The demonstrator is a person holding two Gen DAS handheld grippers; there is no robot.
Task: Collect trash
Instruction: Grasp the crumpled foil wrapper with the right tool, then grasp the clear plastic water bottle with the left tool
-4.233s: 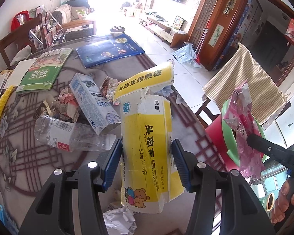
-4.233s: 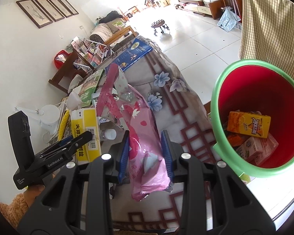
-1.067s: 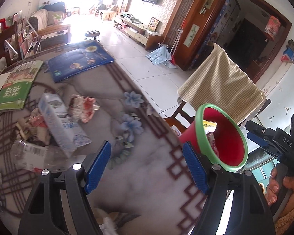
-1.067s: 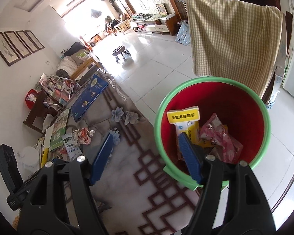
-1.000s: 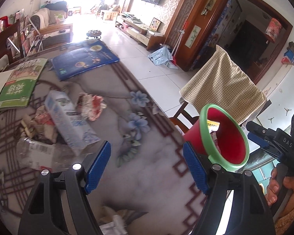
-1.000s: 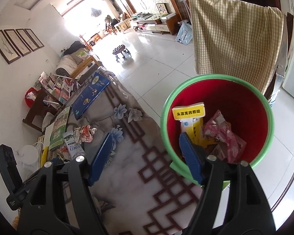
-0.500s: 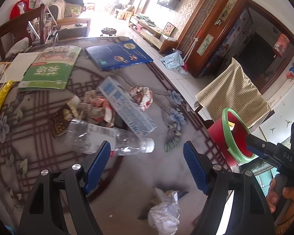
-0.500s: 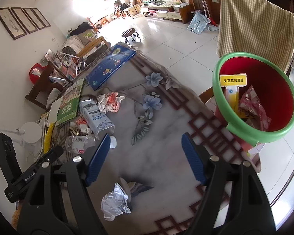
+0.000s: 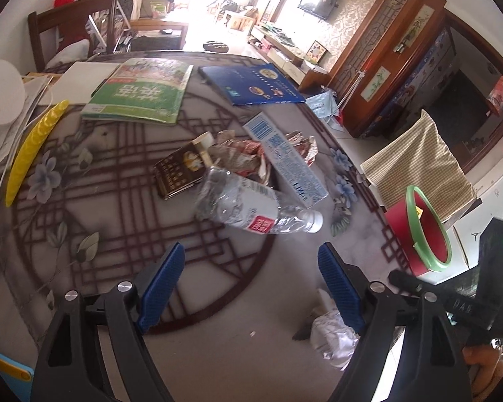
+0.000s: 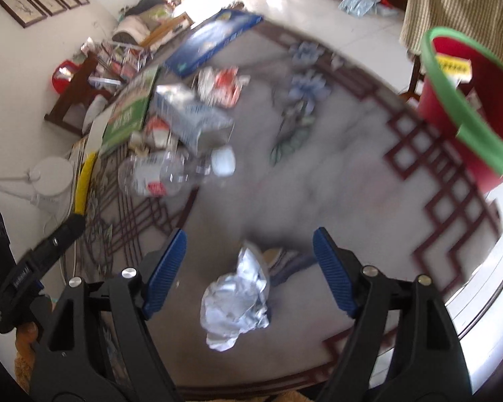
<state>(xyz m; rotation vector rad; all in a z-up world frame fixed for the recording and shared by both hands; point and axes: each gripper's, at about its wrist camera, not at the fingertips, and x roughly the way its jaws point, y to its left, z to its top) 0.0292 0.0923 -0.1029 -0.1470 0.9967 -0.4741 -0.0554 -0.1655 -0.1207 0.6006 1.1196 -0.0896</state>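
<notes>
My left gripper (image 9: 251, 268) is open and empty above the table, short of a crushed clear plastic bottle (image 9: 251, 207) with a red label. Behind the bottle lie a blue-white carton (image 9: 285, 160), crumpled wrappers (image 9: 241, 154) and a dark small box (image 9: 179, 171). My right gripper (image 10: 248, 258) is open and empty, with a crumpled silvery wrapper (image 10: 238, 305) on the table between its fingers. The red bin with a green rim (image 10: 466, 100) stands off the table's right edge and holds a yellow box; it also shows in the left wrist view (image 9: 426, 231).
A green book (image 9: 141, 92), a blue book (image 9: 251, 83) and a yellow curved object (image 9: 33, 144) lie at the far and left side of the table. A chair with a checked cloth (image 9: 419, 160) stands behind the bin. A white lamp base (image 10: 50, 177) sits at the left.
Both grippers have pulled back from the bin and swung toward the table. The bottle and the silvery wrapper are now closer. The right wrist view is motion-blurred.
</notes>
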